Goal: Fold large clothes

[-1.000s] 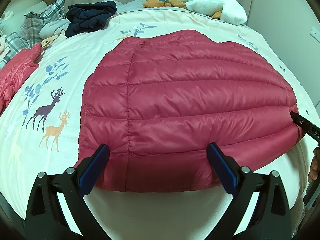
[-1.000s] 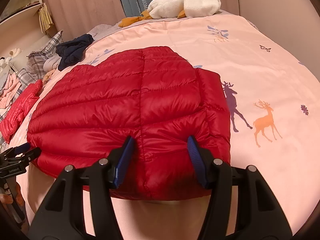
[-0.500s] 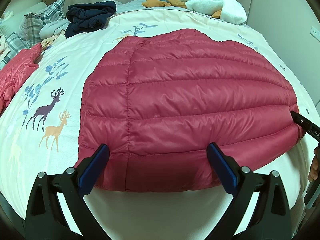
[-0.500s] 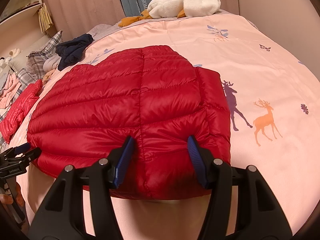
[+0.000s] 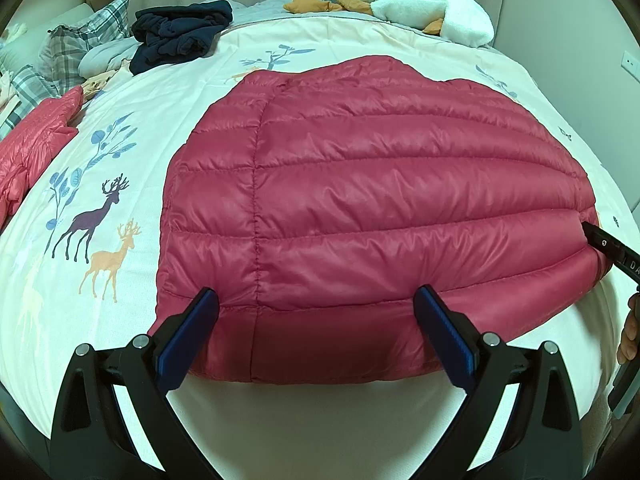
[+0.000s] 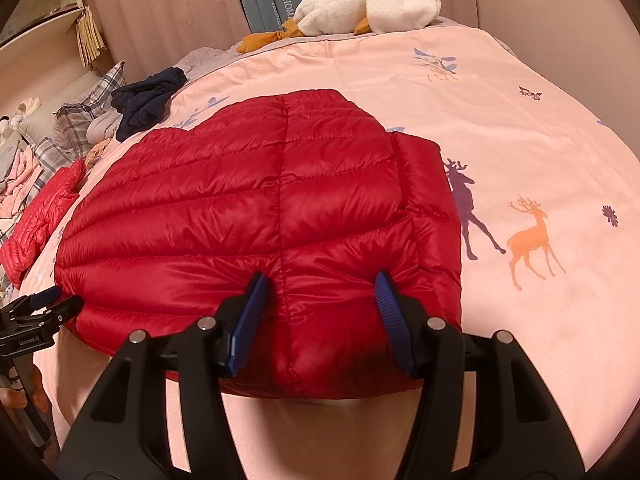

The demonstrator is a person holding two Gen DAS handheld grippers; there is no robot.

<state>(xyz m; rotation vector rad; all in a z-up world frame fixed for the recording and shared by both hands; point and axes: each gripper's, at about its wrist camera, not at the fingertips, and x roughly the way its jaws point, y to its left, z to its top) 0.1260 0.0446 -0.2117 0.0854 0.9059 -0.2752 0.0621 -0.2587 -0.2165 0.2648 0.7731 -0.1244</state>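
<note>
A red quilted down jacket (image 5: 360,200) lies flat on the bed, back side up, its hem towards me. It also shows in the right wrist view (image 6: 260,216), with a folded sleeve along its right side. My left gripper (image 5: 316,312) is open wide, its blue pads over the hem's left part. My right gripper (image 6: 320,292) is open, its pads pressing the hem near the jacket's right corner. Each gripper's tip shows at the edge of the other view.
The bed has a pale duvet with deer prints (image 5: 100,232). A dark blue garment (image 5: 180,28), plaid pillows (image 5: 72,52) and another red jacket (image 5: 32,148) lie at the left. A white plush goose (image 6: 368,4) lies at the headboard.
</note>
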